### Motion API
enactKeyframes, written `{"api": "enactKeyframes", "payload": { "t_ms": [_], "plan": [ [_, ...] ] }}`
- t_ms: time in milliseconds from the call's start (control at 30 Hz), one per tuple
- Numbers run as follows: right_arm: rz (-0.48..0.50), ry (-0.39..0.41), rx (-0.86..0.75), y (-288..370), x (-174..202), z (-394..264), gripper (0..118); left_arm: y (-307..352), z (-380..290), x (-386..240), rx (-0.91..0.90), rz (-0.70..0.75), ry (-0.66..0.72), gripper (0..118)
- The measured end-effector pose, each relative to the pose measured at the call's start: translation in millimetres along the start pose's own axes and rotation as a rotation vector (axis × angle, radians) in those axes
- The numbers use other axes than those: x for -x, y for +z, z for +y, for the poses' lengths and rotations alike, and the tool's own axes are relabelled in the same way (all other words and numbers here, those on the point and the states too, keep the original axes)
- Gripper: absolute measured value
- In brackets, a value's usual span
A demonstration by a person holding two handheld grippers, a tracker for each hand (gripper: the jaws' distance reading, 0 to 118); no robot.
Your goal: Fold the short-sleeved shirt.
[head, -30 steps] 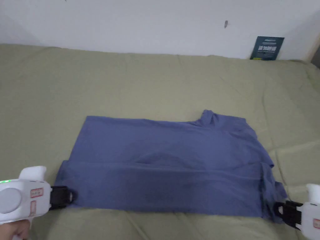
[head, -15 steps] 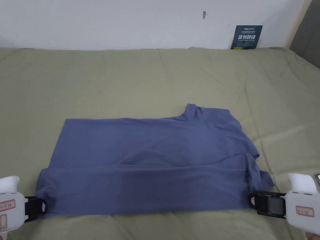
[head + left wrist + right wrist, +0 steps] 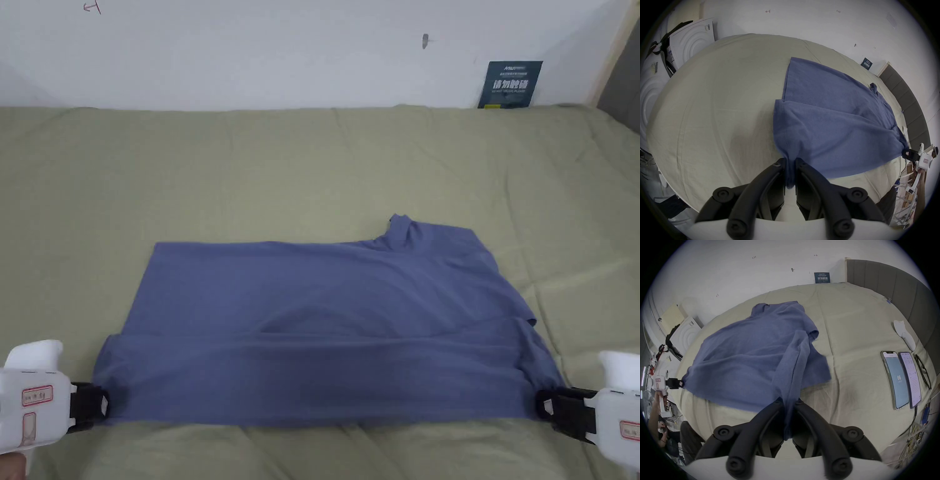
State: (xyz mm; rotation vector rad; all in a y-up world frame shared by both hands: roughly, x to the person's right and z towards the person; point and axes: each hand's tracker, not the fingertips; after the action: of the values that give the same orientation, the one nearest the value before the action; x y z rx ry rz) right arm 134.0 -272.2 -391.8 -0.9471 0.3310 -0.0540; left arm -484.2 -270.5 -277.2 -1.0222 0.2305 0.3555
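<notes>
Blue short-sleeved shirt [image 3: 325, 312], partly folded, lying crosswise on the green bedspread [image 3: 250, 169].

It is a plain blue tee spread flat near the front edge of the bedspread, hem end to the left, collar and sleeve end to the right. The near long side is turned over the body in 1 band, its edge running straight from hem to sleeve. The small collar stands up at the far right. The fabric is mostly smooth, with a shallow wrinkle near the middle. Both near corners are pulled to tight points, bunched and lifted slightly off the bedspread.
</notes>
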Motion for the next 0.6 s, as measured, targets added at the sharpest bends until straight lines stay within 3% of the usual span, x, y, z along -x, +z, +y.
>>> {"api": "enactKeyframes", "payload": {
  "t_ms": [167,400,533,600],
  "plan": [
    [0.008,0.013,-0.006,22,5,-13,10,27,-13,6,-0.022,0.012,0.002,11],
    [0.041,-0.04,0.064,45,-2,-66,10,61,-74,18,0.0,-0.002,0.0,11],
    [0.052,-0.062,0.095,46,-1,-80,10,61,-91,21,0.052,0.09,-0.025,11],
    [0.043,-0.059,0.089,48,5,-80,10,59,-92,24,0.033,0.041,0.013,11]
  ]
}}
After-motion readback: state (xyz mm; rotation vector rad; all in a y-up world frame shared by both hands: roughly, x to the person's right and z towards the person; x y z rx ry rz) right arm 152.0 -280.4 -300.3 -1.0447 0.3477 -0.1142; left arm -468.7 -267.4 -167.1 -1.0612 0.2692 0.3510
